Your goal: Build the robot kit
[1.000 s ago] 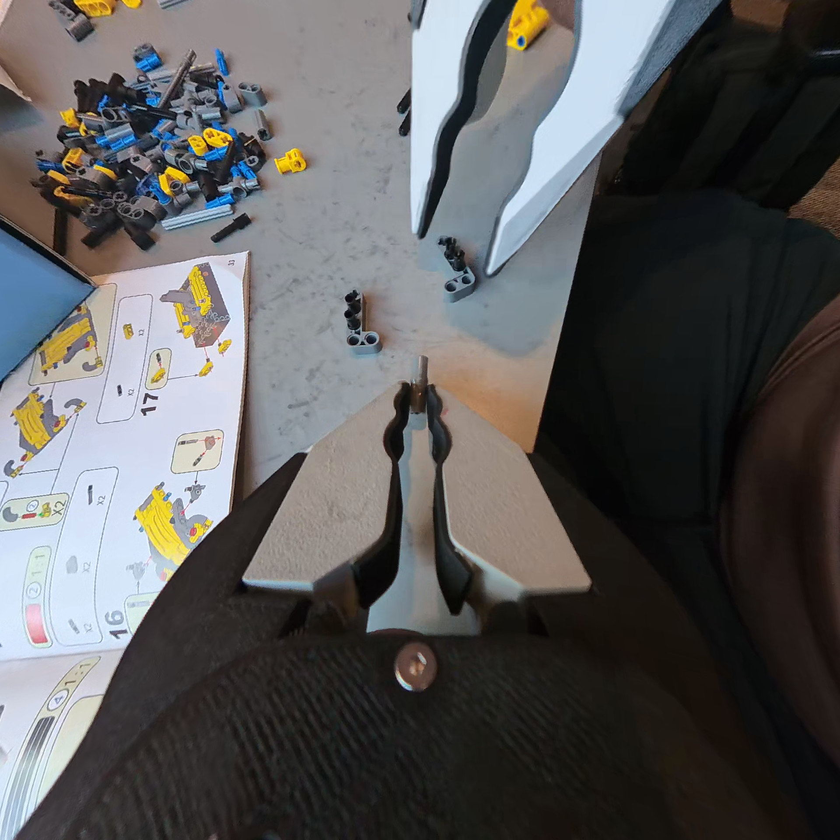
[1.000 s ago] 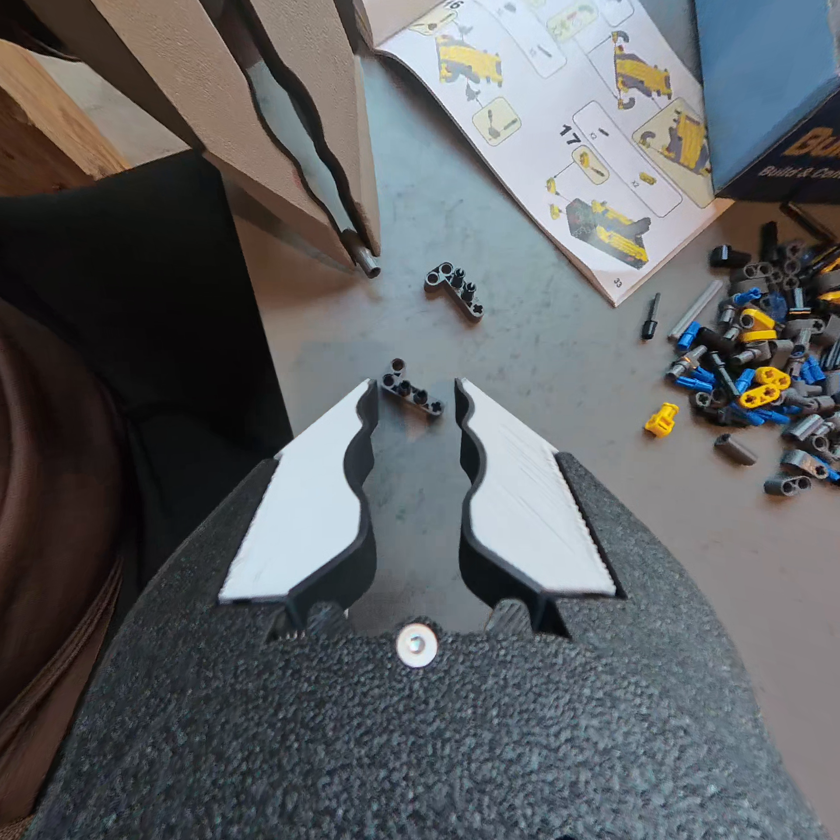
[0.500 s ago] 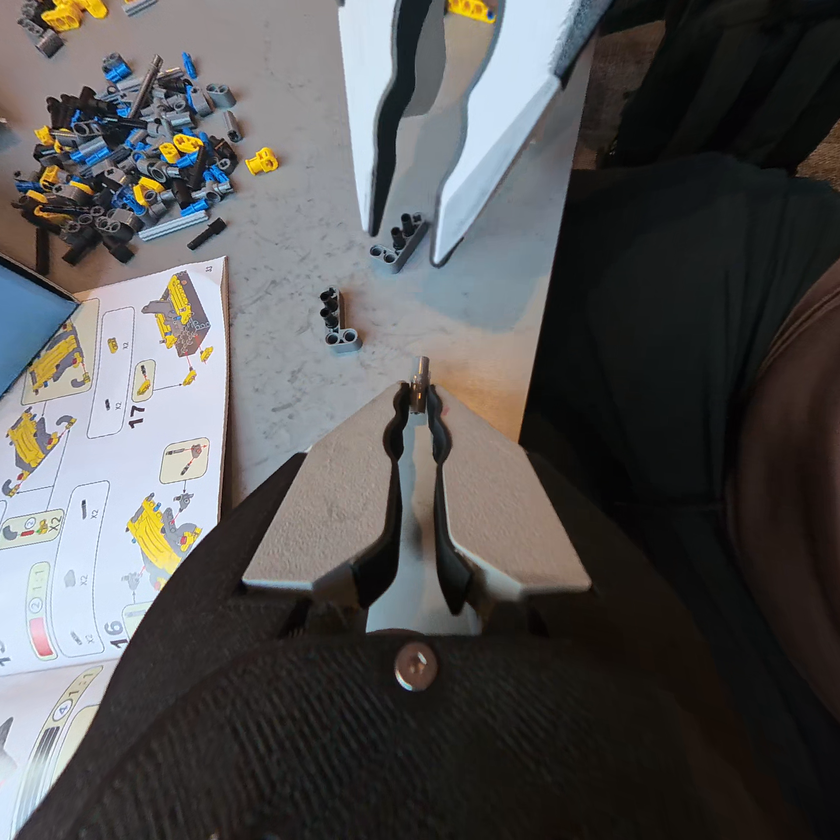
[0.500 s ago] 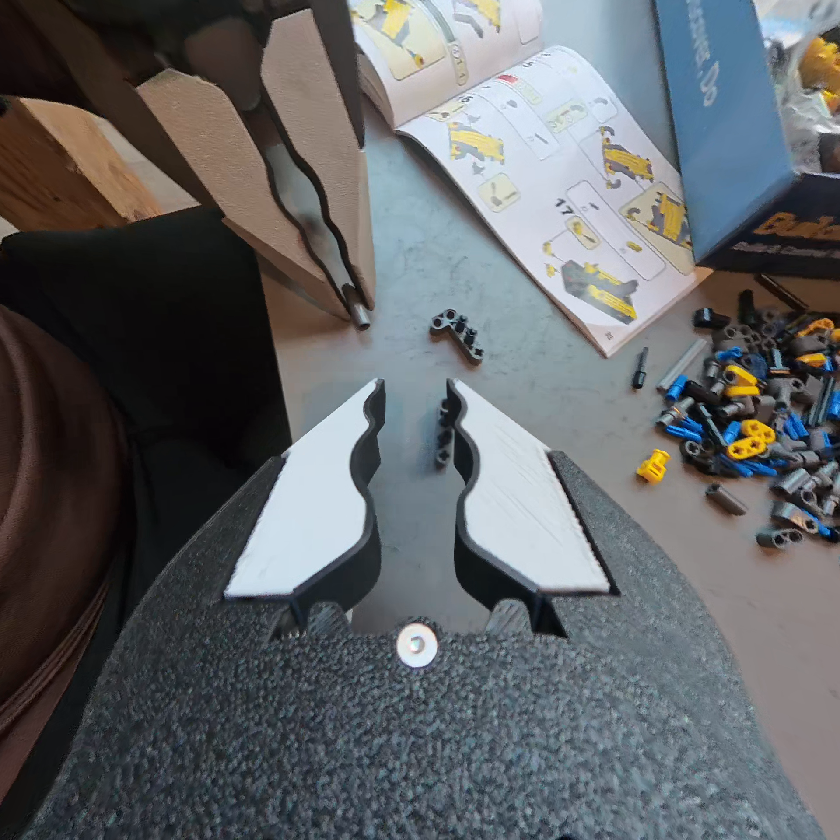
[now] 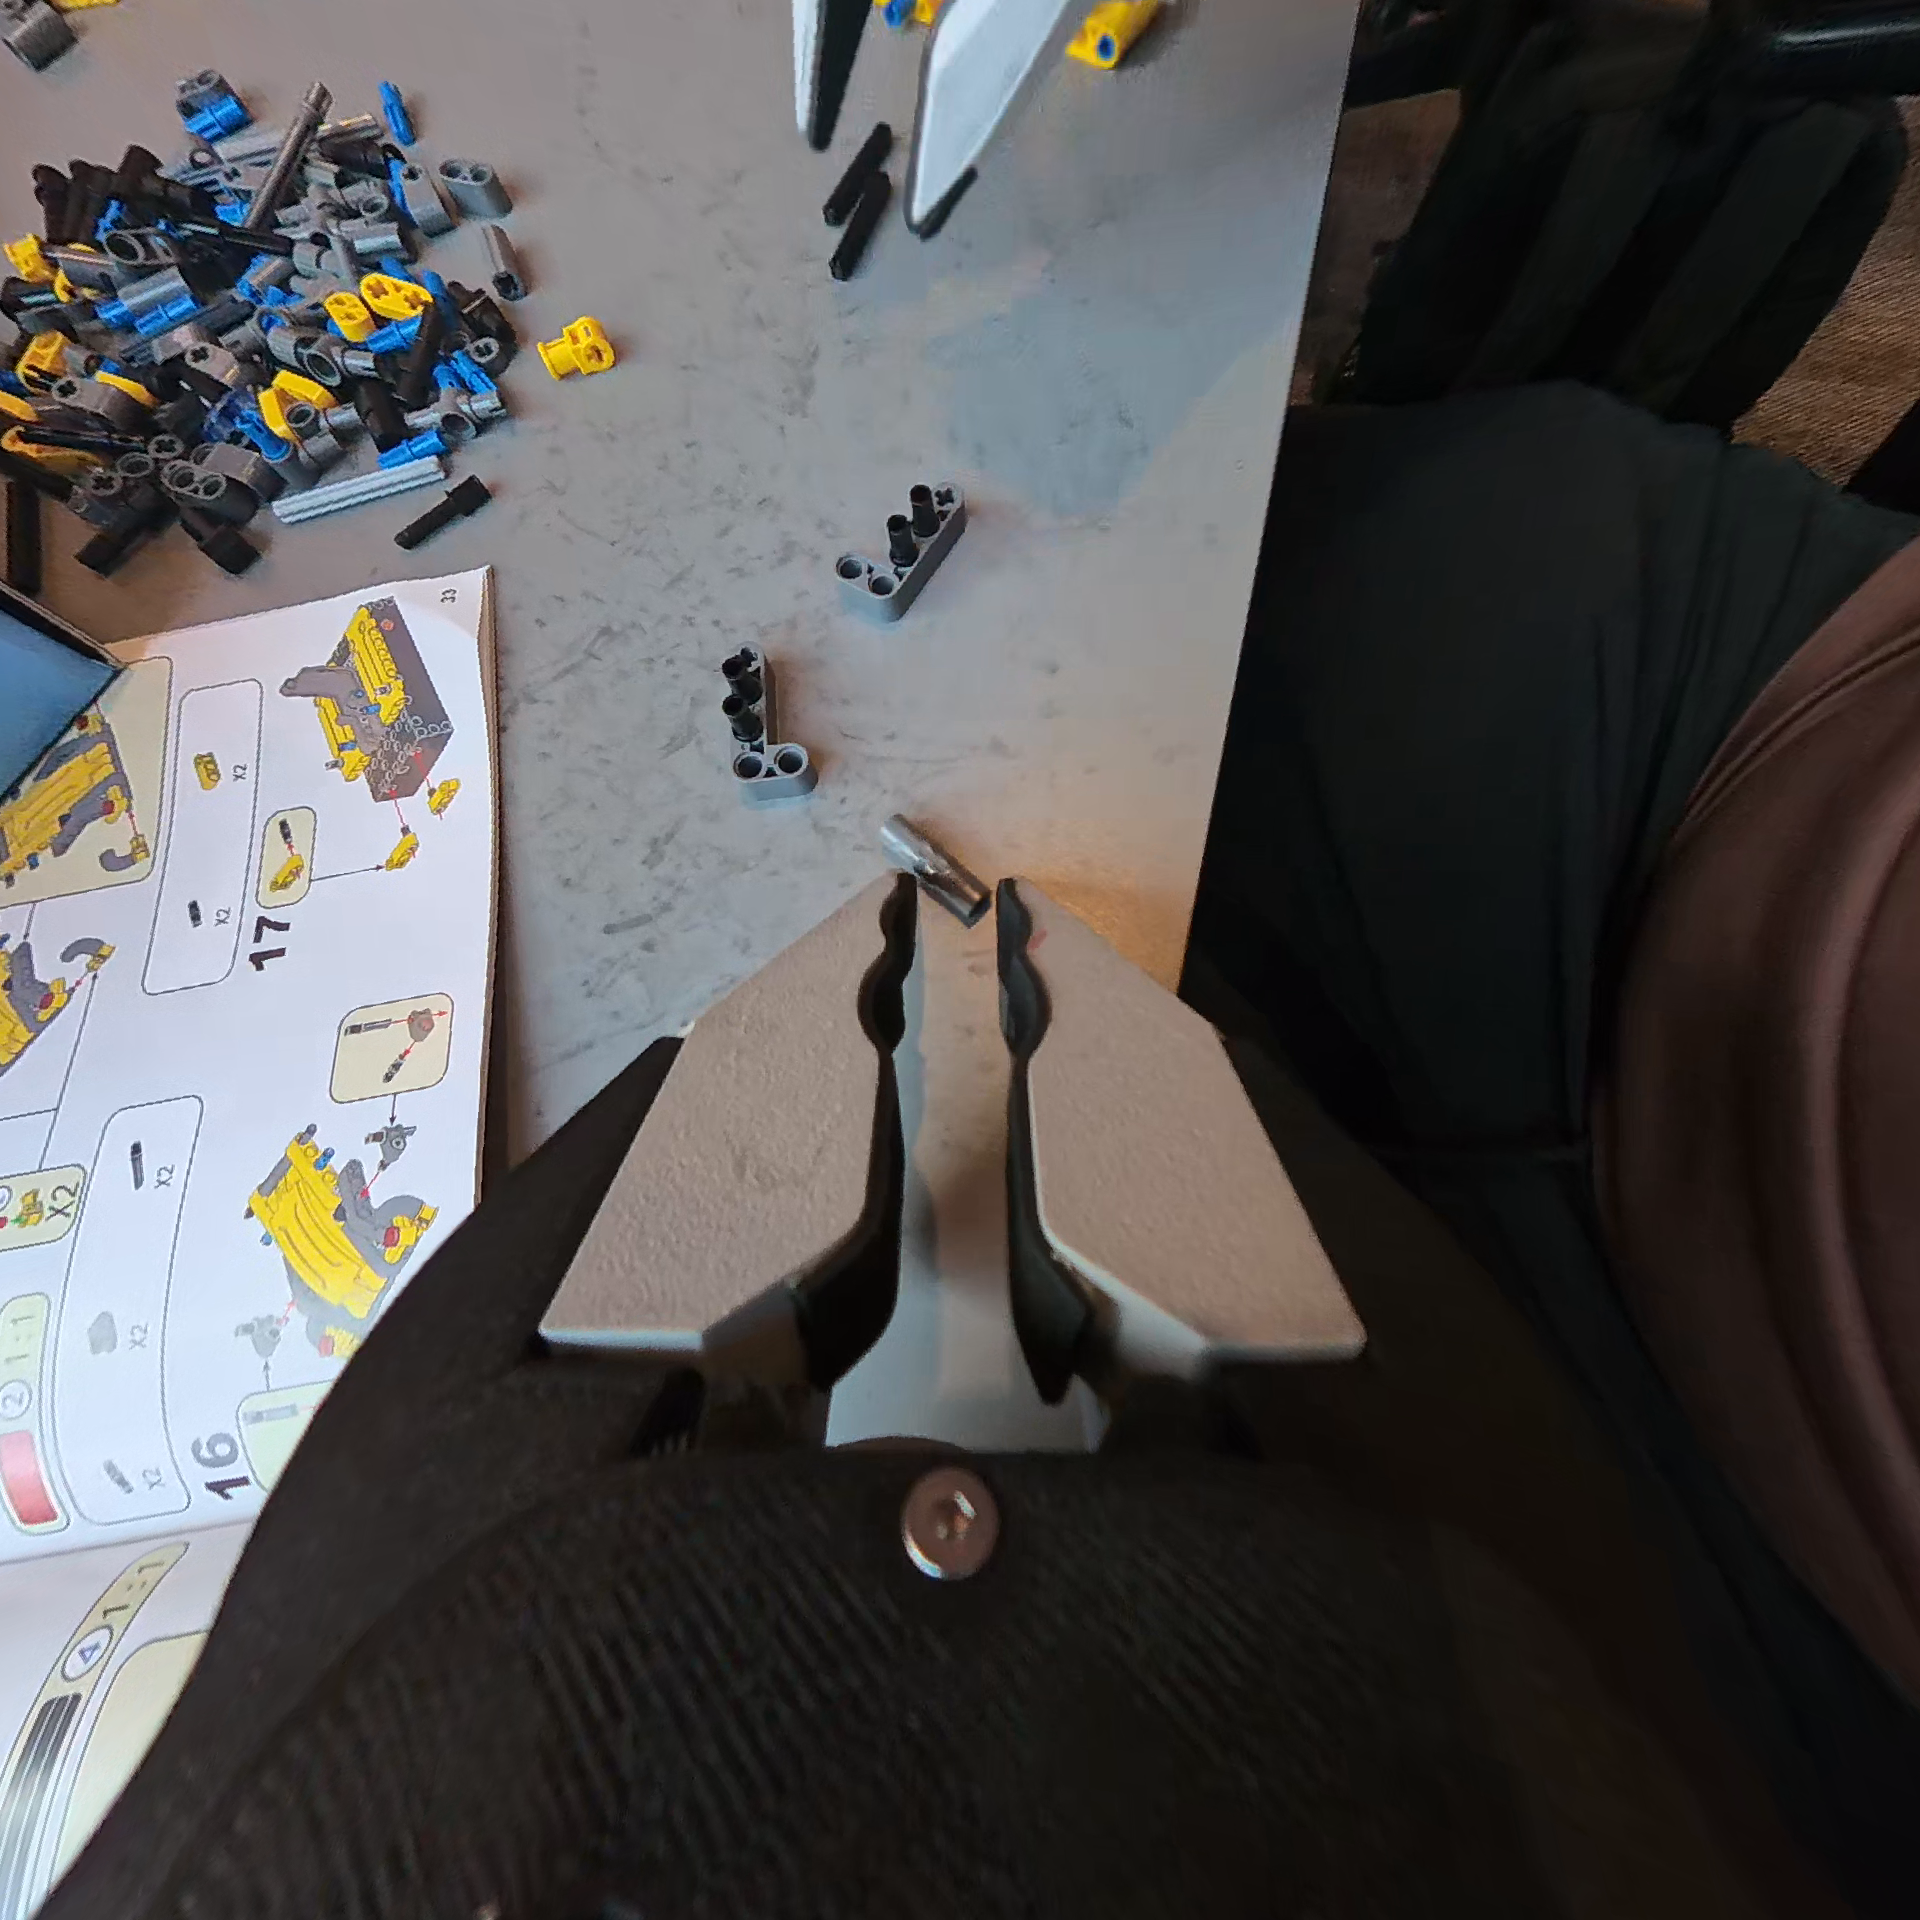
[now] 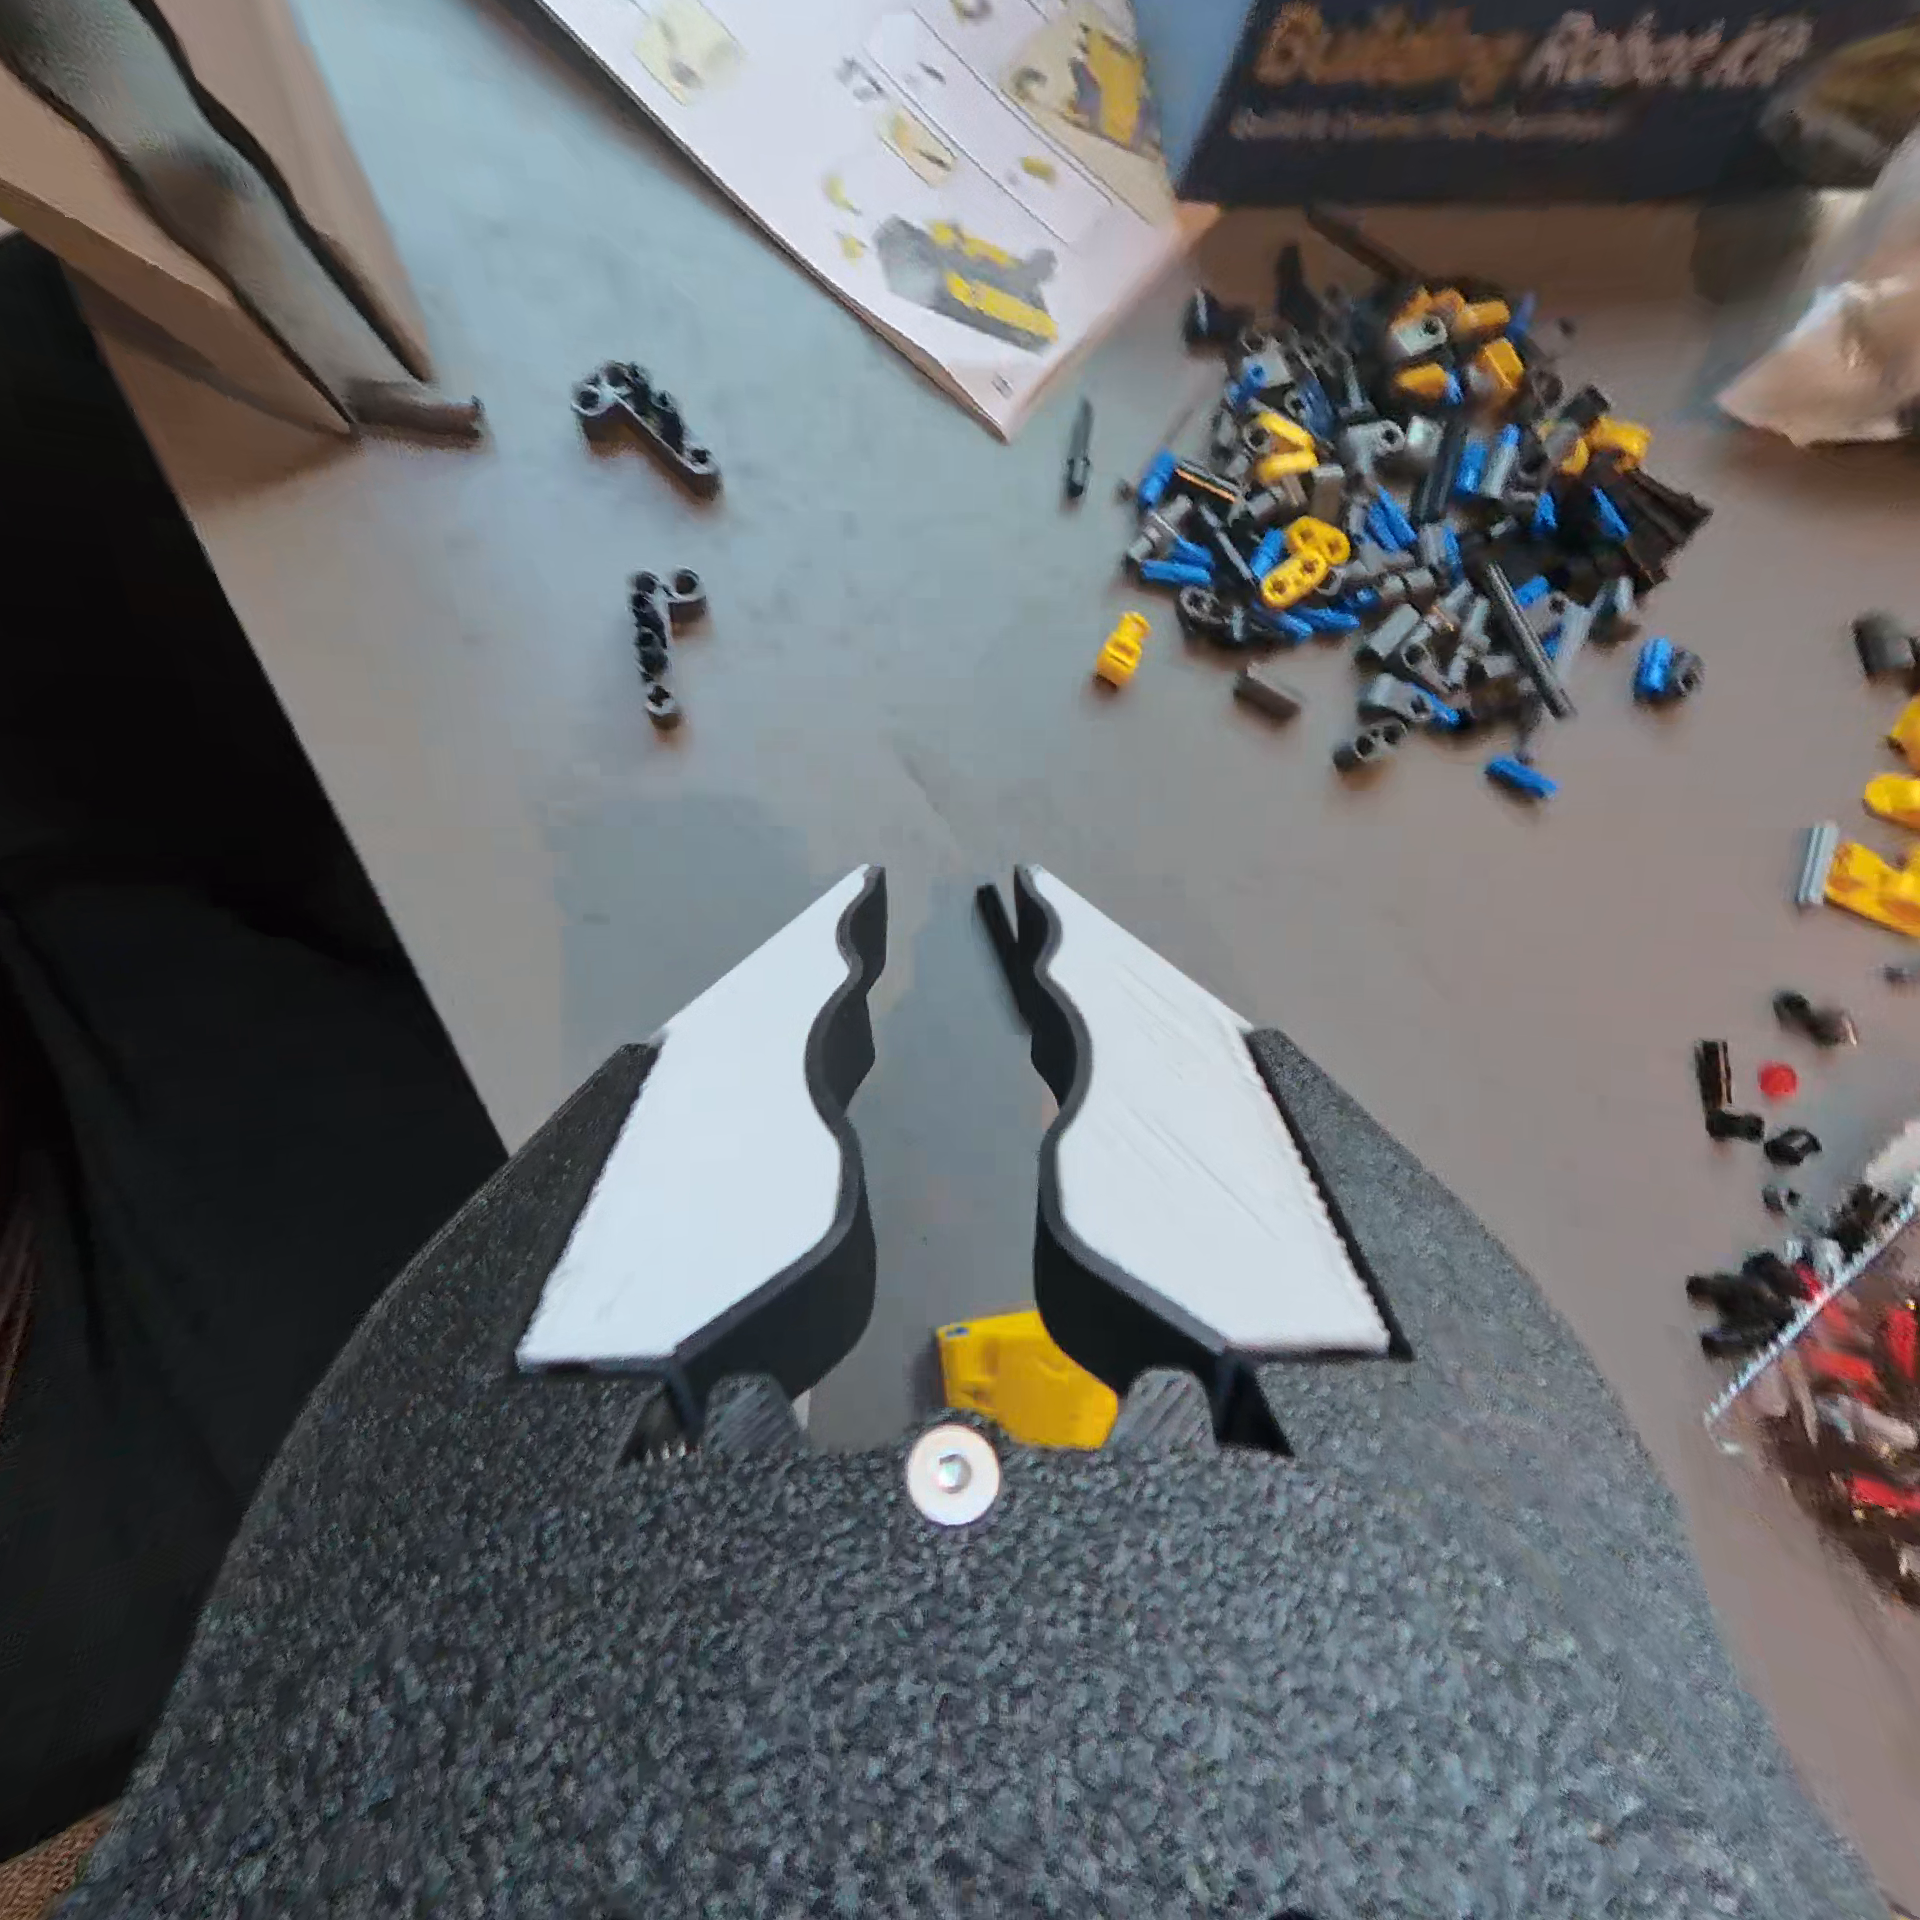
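Note:
My left gripper [image 5: 956, 888] is open just above the grey table [image 5: 1039, 364], near its edge. A short grey sleeve [image 5: 933, 871] lies tilted on the table at its fingertips, loose. Two grey L-shaped beams with black pins lie ahead, one near [image 5: 769, 727] and one farther [image 5: 902, 556]. They also show in the right wrist view [image 6: 649, 426] [image 6: 657, 644]. My right gripper [image 6: 951, 883] is open farther out on the table. A thin black pin [image 6: 995, 935] lies against its right finger's inner edge; I cannot tell if it rests on the table. The left wrist view shows this pin [image 5: 857, 203] between the right gripper's tips [image 5: 894, 135].
A pile of blue, yellow, grey and black parts [image 5: 229, 312] [image 6: 1434, 540] lies beside an open instruction booklet [image 5: 260, 987] and a blue box [image 6: 1507, 104]. A lone yellow connector [image 6: 1122, 649], a yellow piece [image 6: 1023, 1392] under my right gripper and a bag of parts [image 6: 1829, 1382] lie nearby. My right fingertips sit around 15 centimeters from my left ones.
My left gripper has opened and let go of the grey sleeve, which now lies tilted on the table. My right gripper drew away from the L-shaped beam, leaving it turned, and now sits by a black pin.

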Motion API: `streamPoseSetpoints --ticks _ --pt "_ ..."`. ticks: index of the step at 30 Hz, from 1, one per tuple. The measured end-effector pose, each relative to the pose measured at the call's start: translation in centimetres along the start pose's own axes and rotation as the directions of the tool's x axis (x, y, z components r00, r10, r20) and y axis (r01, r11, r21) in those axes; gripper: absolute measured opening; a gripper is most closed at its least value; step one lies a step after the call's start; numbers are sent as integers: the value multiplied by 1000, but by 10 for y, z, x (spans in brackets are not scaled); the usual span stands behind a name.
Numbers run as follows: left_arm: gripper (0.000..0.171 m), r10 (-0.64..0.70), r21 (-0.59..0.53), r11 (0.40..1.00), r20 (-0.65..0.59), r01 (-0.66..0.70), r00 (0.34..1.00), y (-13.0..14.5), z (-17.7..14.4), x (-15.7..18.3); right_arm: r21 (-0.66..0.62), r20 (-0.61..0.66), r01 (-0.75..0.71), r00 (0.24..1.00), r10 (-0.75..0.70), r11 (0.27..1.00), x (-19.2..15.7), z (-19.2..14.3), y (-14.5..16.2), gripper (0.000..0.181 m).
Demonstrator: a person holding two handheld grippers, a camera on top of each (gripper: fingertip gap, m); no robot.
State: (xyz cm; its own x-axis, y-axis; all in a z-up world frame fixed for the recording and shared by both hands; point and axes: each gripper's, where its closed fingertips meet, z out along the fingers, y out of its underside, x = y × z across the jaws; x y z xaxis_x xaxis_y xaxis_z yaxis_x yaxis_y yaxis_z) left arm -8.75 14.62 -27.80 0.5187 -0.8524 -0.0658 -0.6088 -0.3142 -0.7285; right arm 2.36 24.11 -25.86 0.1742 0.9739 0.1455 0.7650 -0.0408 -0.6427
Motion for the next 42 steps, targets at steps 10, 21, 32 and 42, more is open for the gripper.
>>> streamPoseSetpoints --ticks 10,21,32,42 --pt "14 -44 -3 999 -6 44 999 -1 2 -3 -90 67 63 996 -57 994 3 3 16 18" --pt "8 -62 -5 998 -12 62 998 0 2 -4 -95 162 -2 987 17 995 -1 12 23 9" --pt "7 -69 -6 998 -20 69 997 0 2 -4 -62 255 -18 966 33 998 -29 14 13 3" --pt "7 -69 -6 998 -14 69 998 2 0 -4 70 341 169 922 -183 983 -81 22 -26 3"
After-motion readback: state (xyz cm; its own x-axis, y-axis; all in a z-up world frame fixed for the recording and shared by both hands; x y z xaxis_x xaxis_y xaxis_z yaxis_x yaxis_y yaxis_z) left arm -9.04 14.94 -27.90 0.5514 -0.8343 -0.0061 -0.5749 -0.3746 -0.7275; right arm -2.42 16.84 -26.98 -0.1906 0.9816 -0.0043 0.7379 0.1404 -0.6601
